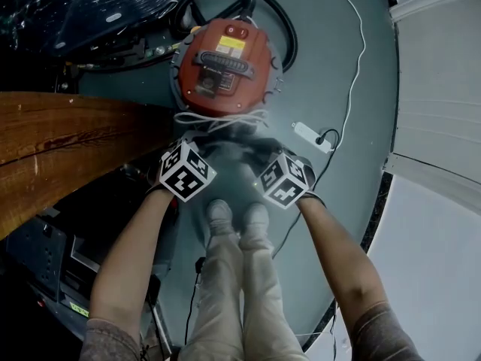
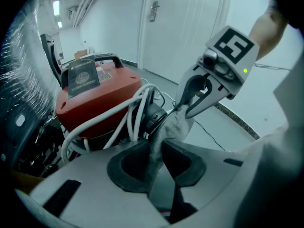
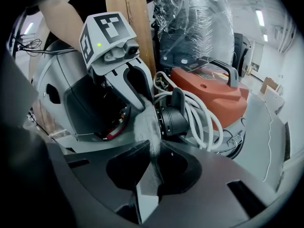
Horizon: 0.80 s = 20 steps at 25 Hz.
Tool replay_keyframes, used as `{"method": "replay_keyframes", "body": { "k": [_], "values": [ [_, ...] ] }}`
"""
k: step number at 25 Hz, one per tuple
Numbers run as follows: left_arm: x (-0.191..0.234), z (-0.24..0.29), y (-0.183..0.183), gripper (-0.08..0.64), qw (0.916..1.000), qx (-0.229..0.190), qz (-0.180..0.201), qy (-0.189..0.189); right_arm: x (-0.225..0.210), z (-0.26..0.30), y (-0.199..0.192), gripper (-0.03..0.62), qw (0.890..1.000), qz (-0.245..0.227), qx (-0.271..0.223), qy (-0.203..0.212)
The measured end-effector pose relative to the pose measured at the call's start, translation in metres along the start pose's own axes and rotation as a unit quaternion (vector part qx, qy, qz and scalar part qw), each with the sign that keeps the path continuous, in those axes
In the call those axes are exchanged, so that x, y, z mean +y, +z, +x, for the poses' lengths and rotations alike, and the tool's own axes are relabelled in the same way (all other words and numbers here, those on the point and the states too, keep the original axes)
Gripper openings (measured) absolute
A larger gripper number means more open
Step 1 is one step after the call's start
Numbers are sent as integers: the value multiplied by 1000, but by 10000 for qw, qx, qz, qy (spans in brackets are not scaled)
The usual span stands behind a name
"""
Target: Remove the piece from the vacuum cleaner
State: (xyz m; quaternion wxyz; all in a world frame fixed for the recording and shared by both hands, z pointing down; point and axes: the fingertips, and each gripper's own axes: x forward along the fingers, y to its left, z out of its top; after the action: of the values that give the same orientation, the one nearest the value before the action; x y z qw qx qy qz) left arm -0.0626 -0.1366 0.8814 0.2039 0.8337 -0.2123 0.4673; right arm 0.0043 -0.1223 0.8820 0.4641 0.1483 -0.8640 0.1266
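Grey floor [image 1: 331,66] lies under my shoes [image 1: 220,215], and just ahead of them my left claw [image 2: 157,148] and right claw [image 3: 154,151] are both clenched on a grey cloth piece [image 2: 176,126]. Each claw has one end of it, and the fabric runs from one claw to the other, pinched flat in each pair of pads. The cloth sits right in front of a black round port [image 2: 154,119] on the red vacuum cleaner [image 1: 225,66]; whether it is joined to that port I cannot tell. White cord [image 3: 204,118] is looped thickly around the cleaner's body, crowds the port and lies close to the cloth. A wooden plank [image 1: 68,126] runs along my left, close beside the left claw. A white power strip [image 1: 307,134] lies on the floor to the right of the cleaner, with a cable plugged into it. Behind the cleaner a black hose [image 1: 289,36] curls in a loop, and a plastic-wrapped bundle [image 3: 199,23] stands farther back.
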Motion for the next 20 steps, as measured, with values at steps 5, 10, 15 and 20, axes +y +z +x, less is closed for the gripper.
{"method": "replay_keyframes", "body": {
  "k": [5,10,15,20],
  "values": [
    [-1,-1,-2,63,9999,76,-7,-108,3,1,0,19,9998,-111,114,111],
    [-6,-3,-7,34,9996,156,72,-225,8,-2,-2,14,9995,-101,148,251],
    [-11,-4,-9,28,9994,186,93,-260,13,-4,-4,13,9992,-111,184,347],
    [-13,-5,-11,28,9994,210,117,-236,12,-5,-3,14,9994,-211,186,206]
  ]
}}
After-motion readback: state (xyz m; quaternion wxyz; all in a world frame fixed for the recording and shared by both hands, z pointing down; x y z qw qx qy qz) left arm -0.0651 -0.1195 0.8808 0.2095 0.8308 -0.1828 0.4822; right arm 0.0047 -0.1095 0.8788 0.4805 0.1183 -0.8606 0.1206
